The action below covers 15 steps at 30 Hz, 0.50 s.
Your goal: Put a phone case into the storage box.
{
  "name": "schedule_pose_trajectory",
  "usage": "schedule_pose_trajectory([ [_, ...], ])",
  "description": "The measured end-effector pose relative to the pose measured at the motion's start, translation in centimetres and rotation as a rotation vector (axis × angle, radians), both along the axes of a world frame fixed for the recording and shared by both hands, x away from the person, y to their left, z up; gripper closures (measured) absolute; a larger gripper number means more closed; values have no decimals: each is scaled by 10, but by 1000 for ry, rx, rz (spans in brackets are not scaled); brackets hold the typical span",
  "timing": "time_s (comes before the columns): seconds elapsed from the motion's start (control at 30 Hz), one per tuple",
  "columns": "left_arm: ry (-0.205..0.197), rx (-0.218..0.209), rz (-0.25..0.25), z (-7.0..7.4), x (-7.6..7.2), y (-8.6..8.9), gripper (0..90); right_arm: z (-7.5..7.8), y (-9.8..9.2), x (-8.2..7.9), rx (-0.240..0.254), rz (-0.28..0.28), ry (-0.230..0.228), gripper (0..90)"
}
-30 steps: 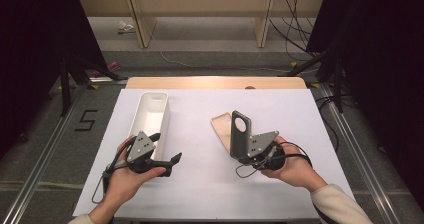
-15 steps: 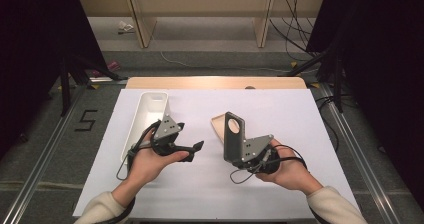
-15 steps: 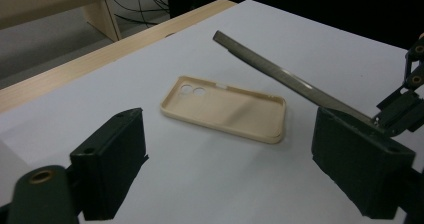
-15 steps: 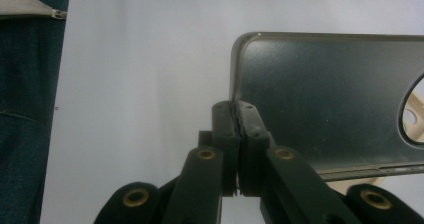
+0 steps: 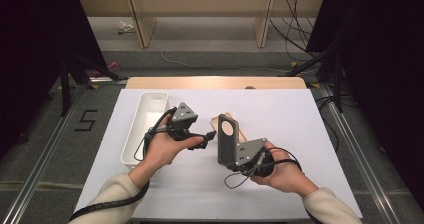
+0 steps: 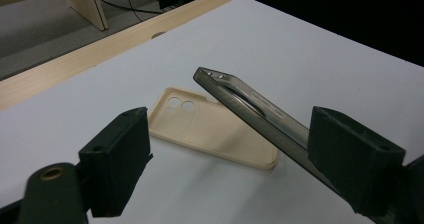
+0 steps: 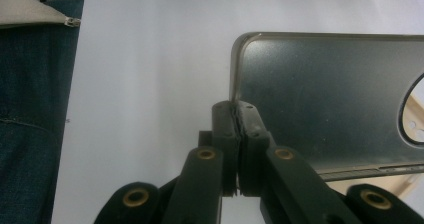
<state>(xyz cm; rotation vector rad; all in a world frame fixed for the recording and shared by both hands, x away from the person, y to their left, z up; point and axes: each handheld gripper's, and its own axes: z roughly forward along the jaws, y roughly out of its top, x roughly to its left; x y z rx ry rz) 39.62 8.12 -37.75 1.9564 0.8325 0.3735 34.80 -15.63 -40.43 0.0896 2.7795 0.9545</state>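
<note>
White sheet [image 5: 280, 114] over wooden table [image 5: 215, 82]

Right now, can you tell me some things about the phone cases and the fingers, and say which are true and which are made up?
1. The right gripper pinches the grey phone case by its edge. True.
2. The beige phone case is held up in the air. False: it lies flat on the white table cover.
3. The left gripper has its fingers apart, gripping nothing. True; they have just been closing a little.
4. The white tray sits beside the person's right hand. False: it sits next to the left hand.
</note>
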Motion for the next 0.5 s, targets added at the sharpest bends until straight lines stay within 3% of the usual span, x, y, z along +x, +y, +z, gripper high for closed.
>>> schedule_pose_trajectory([
  [0.3,76,-21,11,-3,16,-9,235,-1,6,-3,-1,13,-6,890],
  [0.5,128,0,27,-10,28,-16,301,0,11,-6,-2,29,-15,890],
])
